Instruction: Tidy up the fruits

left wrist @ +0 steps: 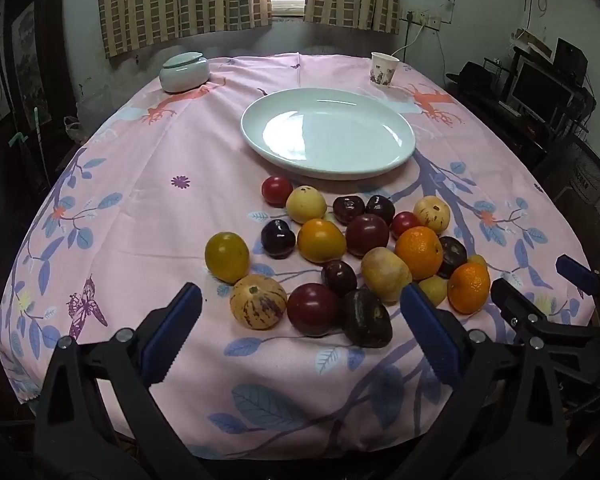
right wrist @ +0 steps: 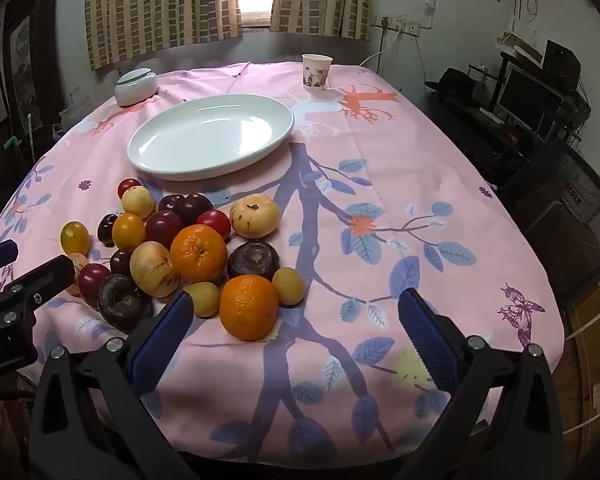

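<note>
Left wrist view: table under a pink tablecloth (left wrist: 188,152), its near hem at 6 o'clock and its far edge running below the curtains (left wrist: 180,0).
- Left gripper (left wrist: 300,320): jaws spread wide, nothing between the pads; it hangs over the near part of the cloth.
- Right gripper (right wrist: 296,324): jaws equally wide, holding nothing; one finger shows at 4 o'clock in the left view.
- Fruit pile (left wrist: 340,256): centre of the left view, on the cloth between the grippers and the plate, the fruits touching or just beside one another.
- Plate (left wrist: 328,132): one, white, oval, at 12 o'clock from the pile, nothing on it.
- Open room: a bare stretch of cloth at 9 o'clock from the pile; in the right wrist view, a wide free stretch from 1 to 4 o'clock of the pile out to the table edge.

Counts, as far as overlap allows:
- Oranges (right wrist: 198,252): two.
- Small red fruits (left wrist: 277,190): two.
- Dark purple and maroon fruits (left wrist: 366,236): about nine; exact number uncertain.
- Pale yellow and striped fruits (left wrist: 258,300): about six.
- Amber-yellow fruits (left wrist: 227,256): two.
- Lidded jar (left wrist: 184,71): one, far edge at 11 o'clock.
- Paper cup (left wrist: 383,69): one, far edge at 1 o'clock.
</note>
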`<state>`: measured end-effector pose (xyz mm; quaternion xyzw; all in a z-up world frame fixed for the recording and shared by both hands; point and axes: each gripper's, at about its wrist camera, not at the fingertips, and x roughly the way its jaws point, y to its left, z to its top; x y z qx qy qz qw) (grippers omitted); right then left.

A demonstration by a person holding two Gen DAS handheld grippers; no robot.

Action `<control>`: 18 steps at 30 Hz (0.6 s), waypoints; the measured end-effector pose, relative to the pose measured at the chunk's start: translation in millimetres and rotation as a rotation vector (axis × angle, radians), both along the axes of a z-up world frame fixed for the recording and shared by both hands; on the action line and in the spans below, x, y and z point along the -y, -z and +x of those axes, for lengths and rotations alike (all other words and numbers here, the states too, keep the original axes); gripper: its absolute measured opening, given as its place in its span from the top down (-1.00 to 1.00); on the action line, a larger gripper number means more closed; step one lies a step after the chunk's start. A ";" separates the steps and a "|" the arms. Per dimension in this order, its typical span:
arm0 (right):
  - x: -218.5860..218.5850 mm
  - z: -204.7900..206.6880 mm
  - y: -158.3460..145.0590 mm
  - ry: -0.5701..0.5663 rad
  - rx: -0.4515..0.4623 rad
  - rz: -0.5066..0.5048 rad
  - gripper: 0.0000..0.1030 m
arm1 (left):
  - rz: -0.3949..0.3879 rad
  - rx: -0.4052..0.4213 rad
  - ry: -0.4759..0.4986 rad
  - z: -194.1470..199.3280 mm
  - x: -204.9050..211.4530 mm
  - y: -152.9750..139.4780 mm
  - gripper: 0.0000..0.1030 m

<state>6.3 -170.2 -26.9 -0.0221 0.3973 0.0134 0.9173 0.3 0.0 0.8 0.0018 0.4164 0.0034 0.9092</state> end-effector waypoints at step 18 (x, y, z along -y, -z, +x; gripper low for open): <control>-11.3 -2.6 3.6 -0.058 -0.045 0.015 -0.97 | -0.023 0.041 -0.032 -7.7 -13.4 -8.4 -0.96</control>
